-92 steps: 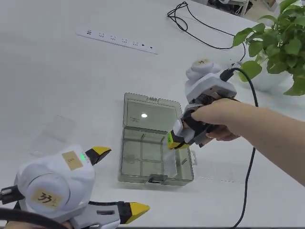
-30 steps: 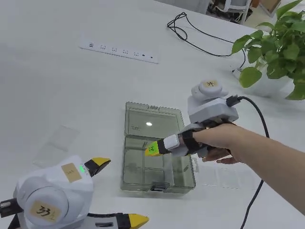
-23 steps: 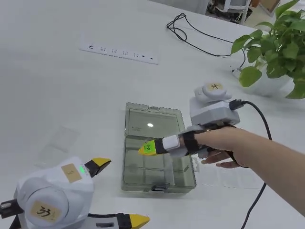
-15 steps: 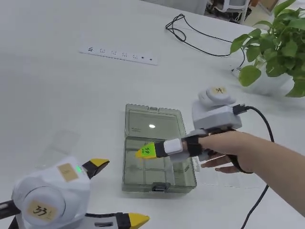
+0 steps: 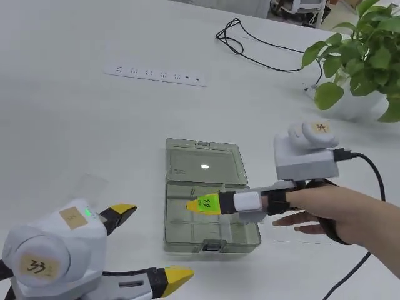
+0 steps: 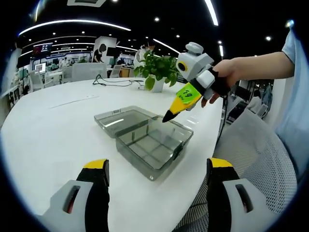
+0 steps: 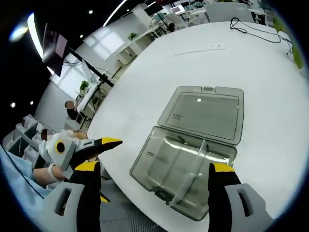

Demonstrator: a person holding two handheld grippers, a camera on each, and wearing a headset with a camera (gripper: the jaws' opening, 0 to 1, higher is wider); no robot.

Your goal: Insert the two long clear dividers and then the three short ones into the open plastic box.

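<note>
The open plastic box (image 5: pixel 181 232) lies in the middle of the white table, its lid (image 5: pixel 203 164) folded flat on the far side. Clear dividers (image 7: pixel 197 157) stand inside it as thin walls. My right gripper (image 5: pixel 202 204) hovers level just above the box, pointing left; in the right gripper view (image 7: pixel 155 167) its jaws stand wide apart with nothing between them. My left gripper (image 5: pixel 150 245) is low at the near left, apart from the box and open, and looks at the box (image 6: pixel 149 142) from the side. A faint clear sheet (image 5: pixel 87 184) lies on the table left of the box.
A white power strip (image 5: pixel 156 75) lies at the far side of the table. A black cable (image 5: pixel 250 44) runs behind it towards a potted plant (image 5: pixel 362 50) at the far right. The right gripper's own cable (image 5: pixel 369 169) trails off to the right.
The right gripper has come up out of the box's right side and turned level, its tip now pointing left over the box. The hand has drawn back to the right. The left gripper has hardly moved.
</note>
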